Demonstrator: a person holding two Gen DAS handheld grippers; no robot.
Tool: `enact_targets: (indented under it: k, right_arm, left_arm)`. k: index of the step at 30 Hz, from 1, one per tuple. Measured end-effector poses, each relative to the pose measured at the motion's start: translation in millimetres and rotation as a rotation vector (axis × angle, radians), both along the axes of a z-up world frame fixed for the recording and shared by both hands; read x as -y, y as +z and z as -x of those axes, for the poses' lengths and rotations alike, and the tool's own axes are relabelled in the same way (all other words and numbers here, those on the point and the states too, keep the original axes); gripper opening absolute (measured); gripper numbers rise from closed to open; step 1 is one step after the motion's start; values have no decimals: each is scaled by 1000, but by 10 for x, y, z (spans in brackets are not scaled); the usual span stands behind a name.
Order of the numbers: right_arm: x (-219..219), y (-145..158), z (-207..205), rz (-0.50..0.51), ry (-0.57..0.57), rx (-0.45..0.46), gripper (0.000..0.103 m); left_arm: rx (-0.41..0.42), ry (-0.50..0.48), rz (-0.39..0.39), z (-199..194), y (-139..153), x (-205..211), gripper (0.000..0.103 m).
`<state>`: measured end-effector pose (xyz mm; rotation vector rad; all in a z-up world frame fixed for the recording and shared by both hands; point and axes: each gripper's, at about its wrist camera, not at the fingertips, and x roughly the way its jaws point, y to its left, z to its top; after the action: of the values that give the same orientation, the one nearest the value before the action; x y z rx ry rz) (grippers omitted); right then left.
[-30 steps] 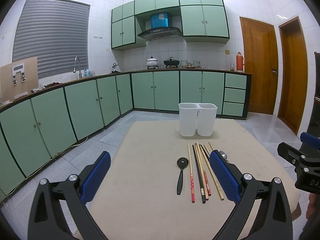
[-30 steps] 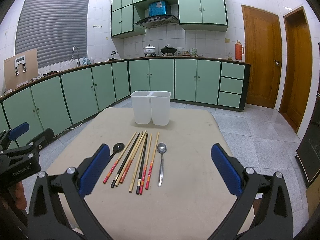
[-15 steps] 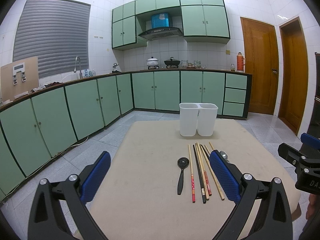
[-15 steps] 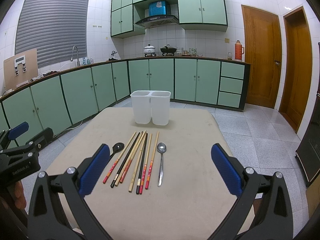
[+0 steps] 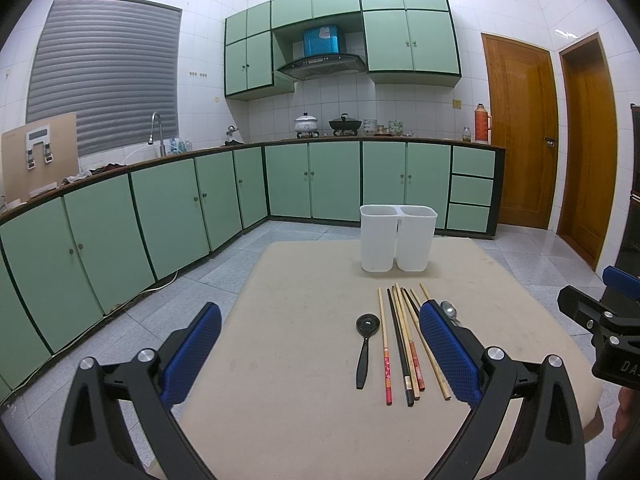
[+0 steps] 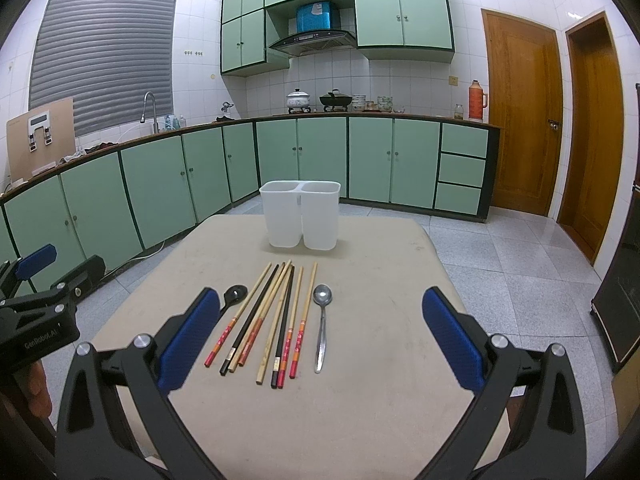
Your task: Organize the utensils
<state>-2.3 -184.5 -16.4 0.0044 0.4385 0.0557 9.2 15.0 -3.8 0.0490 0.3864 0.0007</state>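
Several chopsticks (image 6: 276, 320) lie fanned on the beige table (image 6: 360, 400), between a black spoon (image 6: 234, 294) on the left and a metal spoon (image 6: 322, 320) on the right. A white two-compartment holder (image 6: 300, 216) stands behind them, empty as far as I can see. In the left wrist view the chopsticks (image 5: 404, 344), black spoon (image 5: 366, 344) and holder (image 5: 398, 238) show too; the metal spoon (image 5: 449, 311) is partly hidden by a finger. My left gripper (image 5: 320, 354) is open above the table's left part. My right gripper (image 6: 320, 344) is open, near the utensils' handle ends.
Green kitchen cabinets (image 6: 200, 172) run along the left and back walls, across a tiled floor (image 6: 520, 264). Two wooden doors (image 6: 520, 112) stand at the right. The table edges drop off left, right and behind the holder.
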Motion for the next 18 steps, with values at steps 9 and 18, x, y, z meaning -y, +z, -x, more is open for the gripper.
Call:
enact_targets:
  k: [9, 18]
  right_arm:
    - [56, 17, 5, 1, 0, -3, 98]
    - [129, -126, -84, 7, -5, -26, 98]
  left_arm:
    - [-2, 0, -1, 2, -19, 0, 97]
    - [-35, 2, -3, -114, -164, -55, 97]
